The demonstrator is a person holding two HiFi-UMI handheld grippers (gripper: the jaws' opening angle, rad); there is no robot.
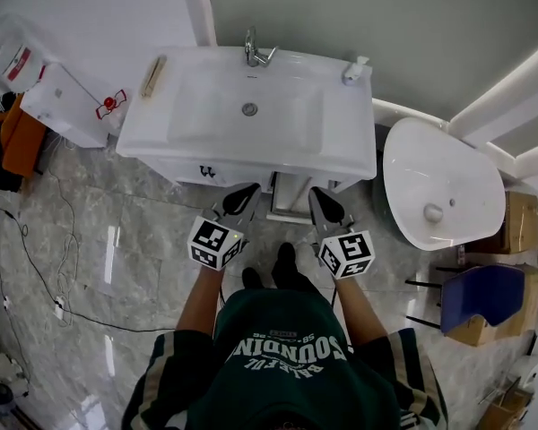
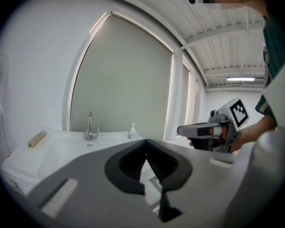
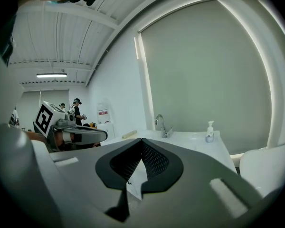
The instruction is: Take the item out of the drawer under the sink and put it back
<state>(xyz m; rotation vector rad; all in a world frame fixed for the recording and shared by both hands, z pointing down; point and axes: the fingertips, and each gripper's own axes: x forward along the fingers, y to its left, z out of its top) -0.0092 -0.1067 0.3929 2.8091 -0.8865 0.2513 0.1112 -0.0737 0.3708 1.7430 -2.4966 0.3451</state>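
Apparently, the task had hardly begun. I stood at the front edge of the white rectangular ceramic sink (image 1: 161,128), and my left gripper (image 1: 248,190) and my right gripper (image 1: 317,195) both had their jaws pressed together with nothing between them. They pointed toward the white cabinet front (image 1: 206,171) under the sink. I could not tell from above whether its drawer was fully closed. The item showed nowhere, so I judged it lay inside. Opening, taking out and returning all remained.
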